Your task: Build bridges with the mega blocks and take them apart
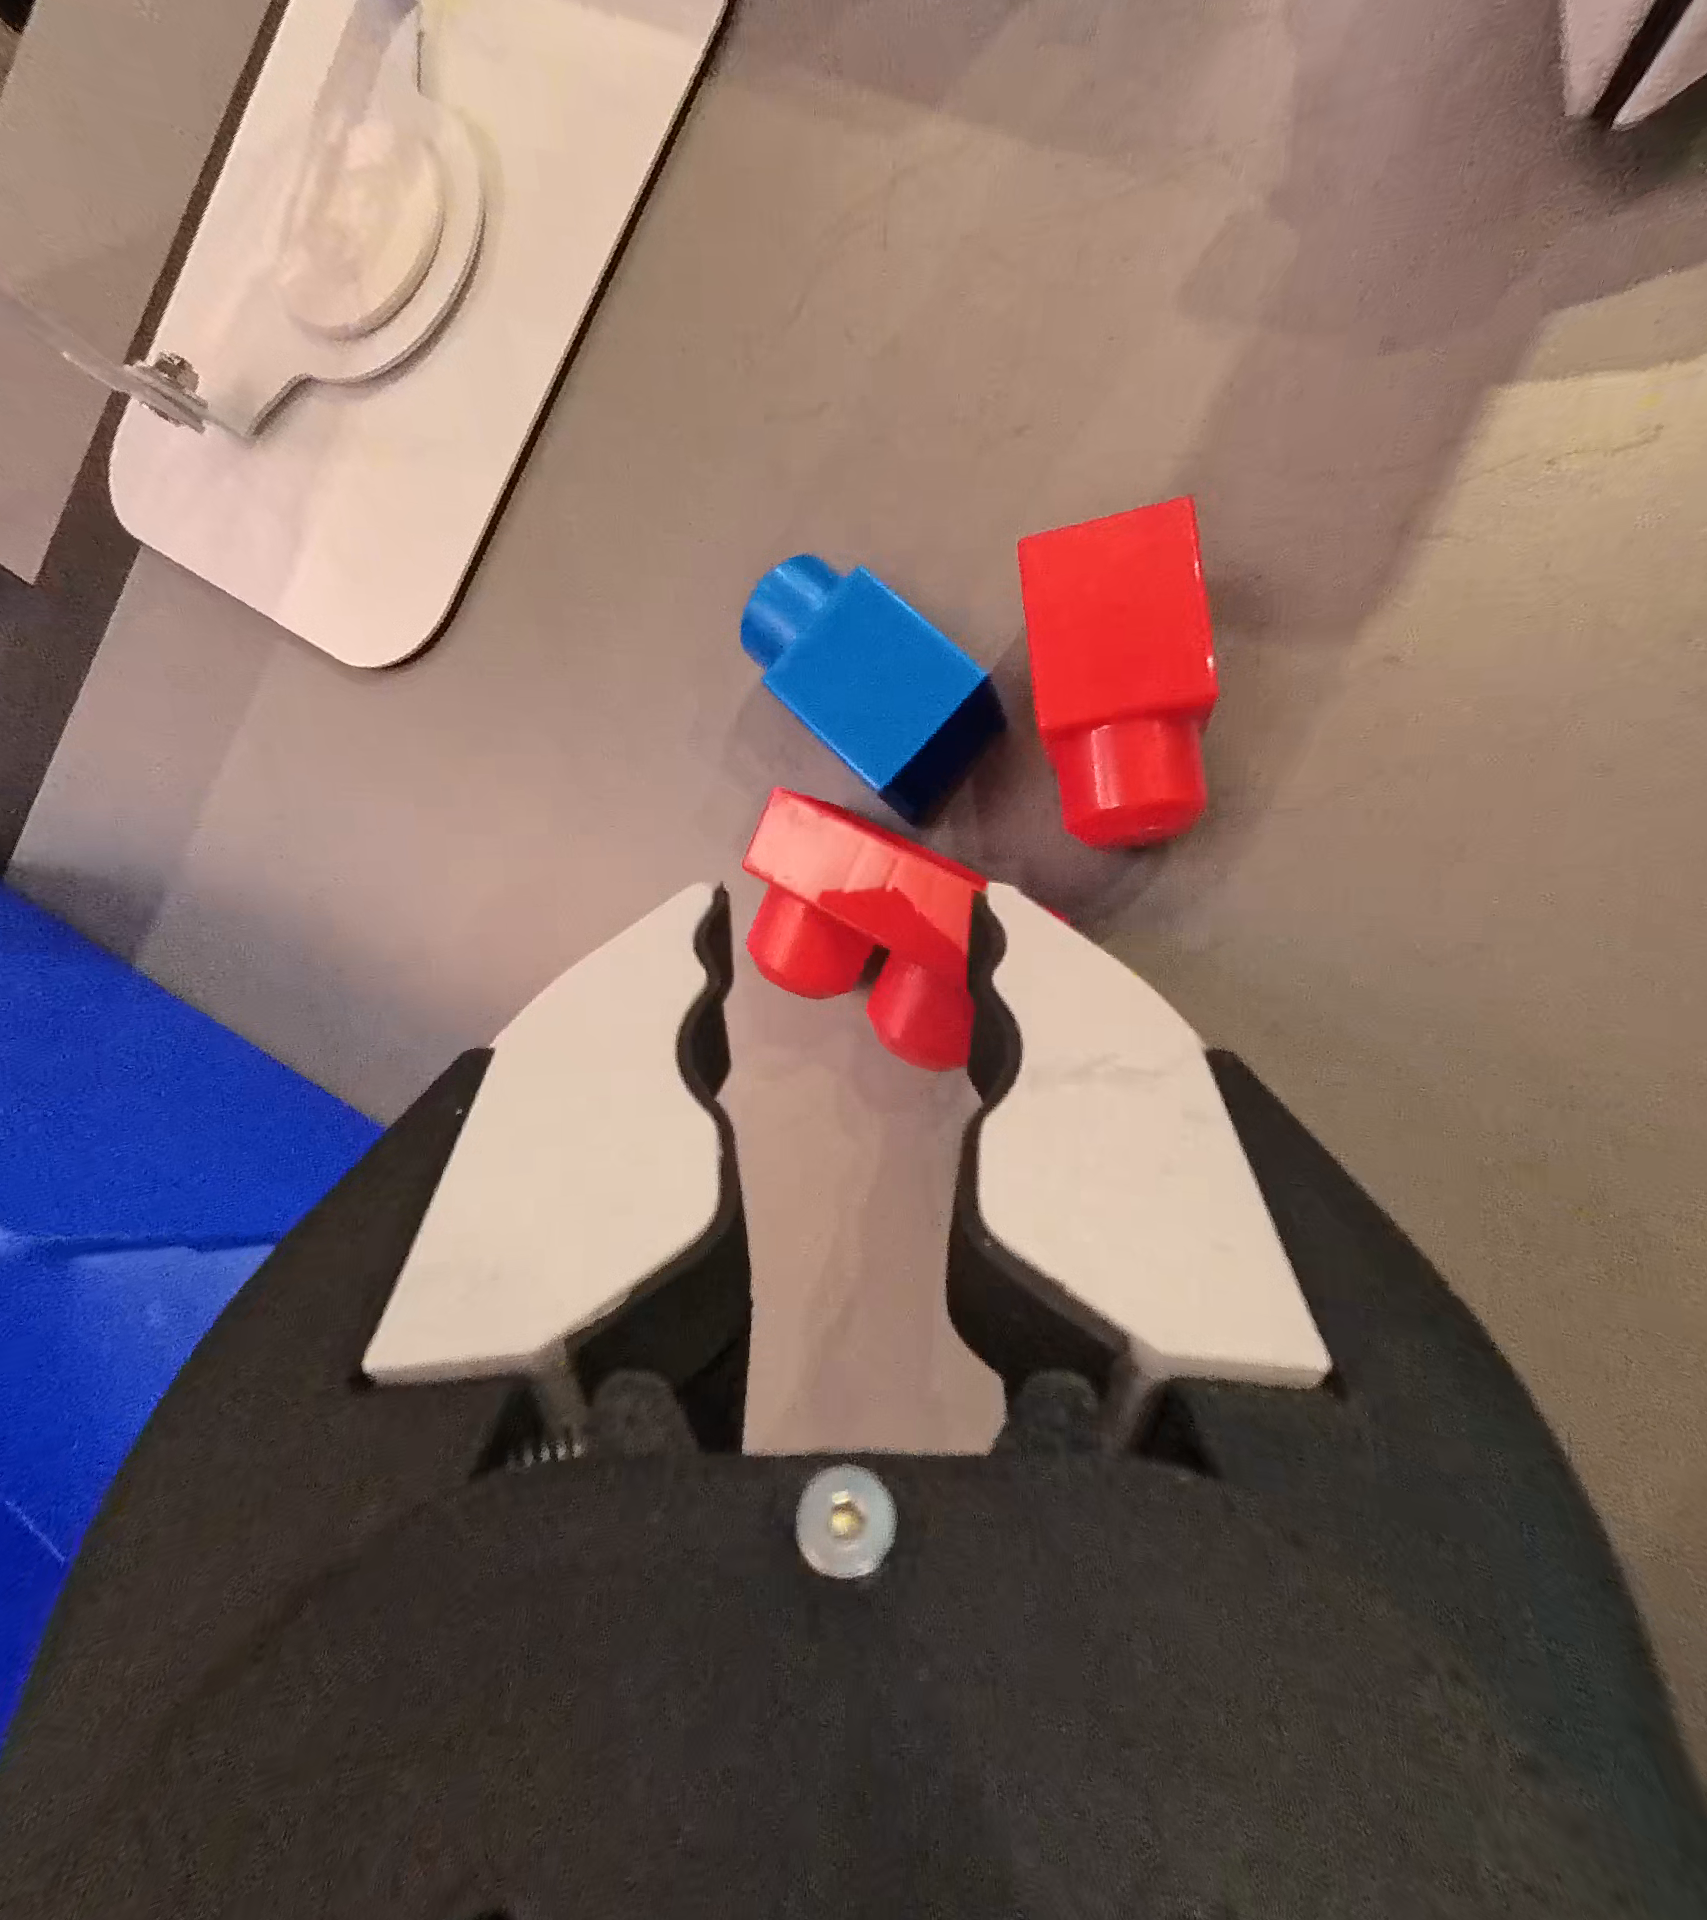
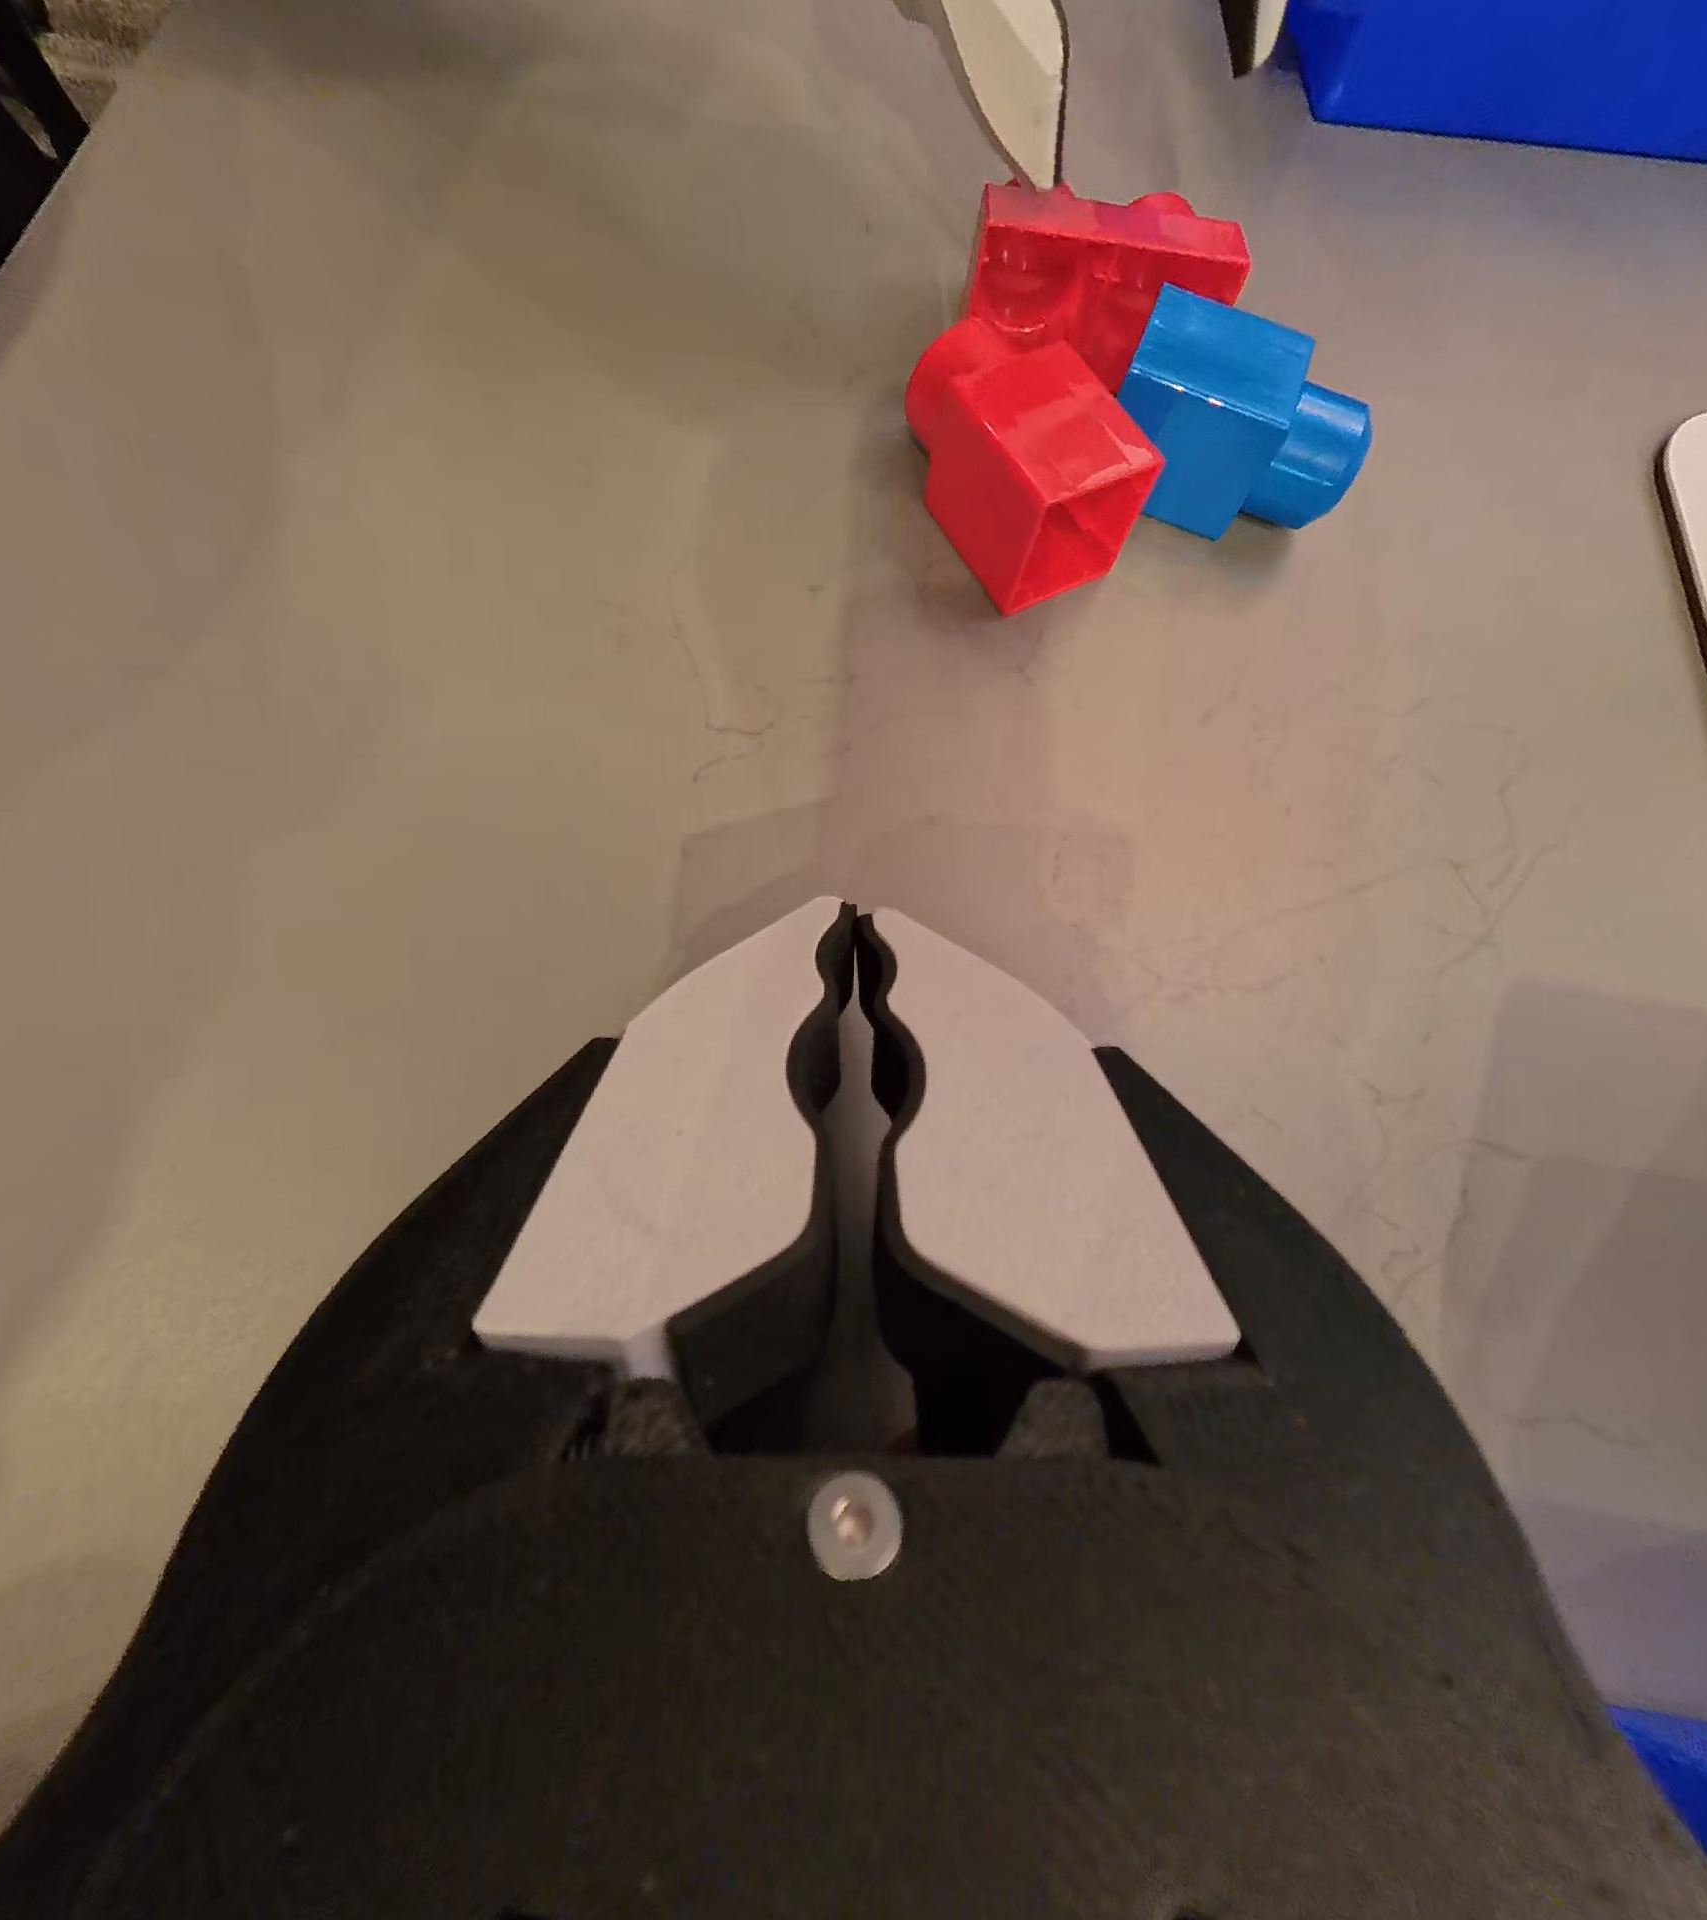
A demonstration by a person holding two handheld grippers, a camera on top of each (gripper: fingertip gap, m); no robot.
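left gripper (image 1: 847, 914) open around two-stud red block (image 1: 859, 914), gap at left pad; right gripper (image 2: 854, 920) closed, empty; blue block (image 1: 875, 691) at centre

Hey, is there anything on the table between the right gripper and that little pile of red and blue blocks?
Nothing visible. The right gripper, fingers together, faces bare grey table up to the single-stud red block, the nearest one. The blue block and two-stud red block lie behind it.
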